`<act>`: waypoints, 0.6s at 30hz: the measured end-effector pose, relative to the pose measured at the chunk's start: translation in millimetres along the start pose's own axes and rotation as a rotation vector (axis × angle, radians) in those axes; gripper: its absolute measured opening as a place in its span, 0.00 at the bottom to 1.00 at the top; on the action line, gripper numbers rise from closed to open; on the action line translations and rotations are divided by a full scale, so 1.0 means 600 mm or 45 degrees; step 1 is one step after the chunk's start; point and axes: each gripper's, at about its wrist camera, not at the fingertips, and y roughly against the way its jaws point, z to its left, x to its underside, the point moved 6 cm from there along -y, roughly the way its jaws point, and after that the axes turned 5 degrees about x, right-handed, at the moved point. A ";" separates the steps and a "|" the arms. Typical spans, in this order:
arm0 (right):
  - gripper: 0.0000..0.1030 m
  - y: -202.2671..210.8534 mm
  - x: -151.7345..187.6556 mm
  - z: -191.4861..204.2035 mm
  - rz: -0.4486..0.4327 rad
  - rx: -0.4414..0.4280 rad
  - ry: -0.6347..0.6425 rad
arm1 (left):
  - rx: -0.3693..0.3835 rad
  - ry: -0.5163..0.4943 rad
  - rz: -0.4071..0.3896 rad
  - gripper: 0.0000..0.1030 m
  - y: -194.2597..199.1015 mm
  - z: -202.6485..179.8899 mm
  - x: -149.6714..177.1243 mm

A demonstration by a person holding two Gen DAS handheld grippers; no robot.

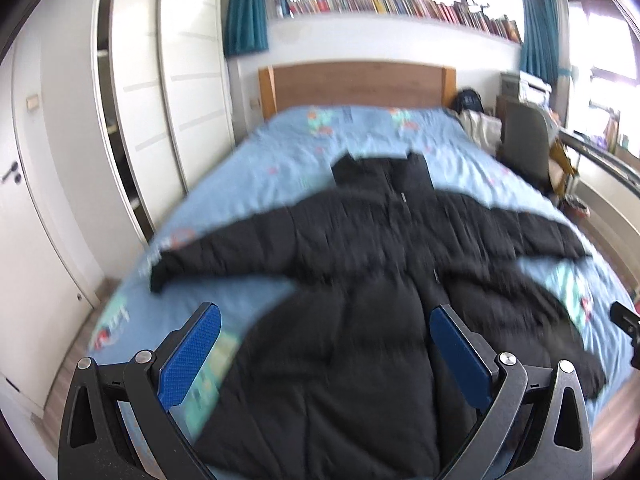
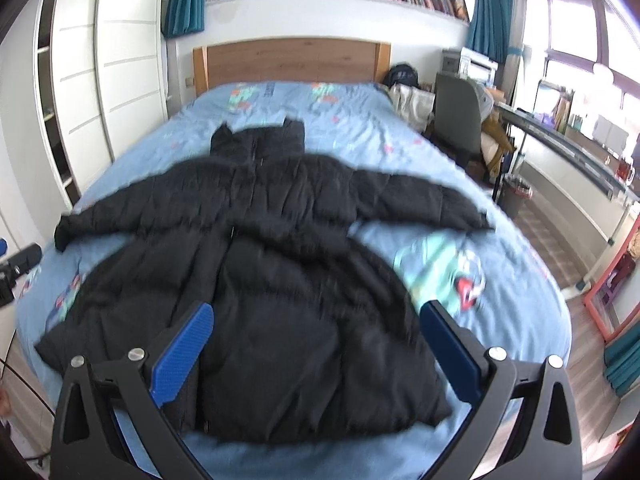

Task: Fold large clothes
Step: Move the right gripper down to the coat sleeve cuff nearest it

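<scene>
Both tongs hang spread wide and empty above the foot of the bed: the left tongs (image 1: 324,344) over the coat's left half, the right tongs (image 2: 316,340) over its right half. Below them the black puffer coat (image 2: 256,272) lies flat, front up, hem nearest, on the blue bedspread (image 2: 360,120). A good first fold probably starts at a sleeve: nip the cuff firmly, since the padded fabric looks slippery and bulky, and lay it across the chest without dragging the body. The left sleeve (image 1: 224,252) and right sleeve (image 2: 424,200) stretch outward; the collar (image 2: 258,136) points at the wooden headboard (image 2: 292,60).
</scene>
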 end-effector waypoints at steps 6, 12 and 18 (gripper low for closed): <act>1.00 -0.037 -0.133 -0.025 -0.094 0.026 -0.019 | -0.054 0.035 -0.138 1.00 -0.032 0.042 -0.131; 1.00 -0.120 -0.229 -0.066 -0.120 0.030 -0.117 | -0.102 0.062 -0.188 1.00 -0.087 0.075 -0.199; 1.00 -0.272 -0.236 -0.129 0.033 0.036 -0.259 | -0.174 0.100 -0.104 1.00 -0.184 0.096 -0.195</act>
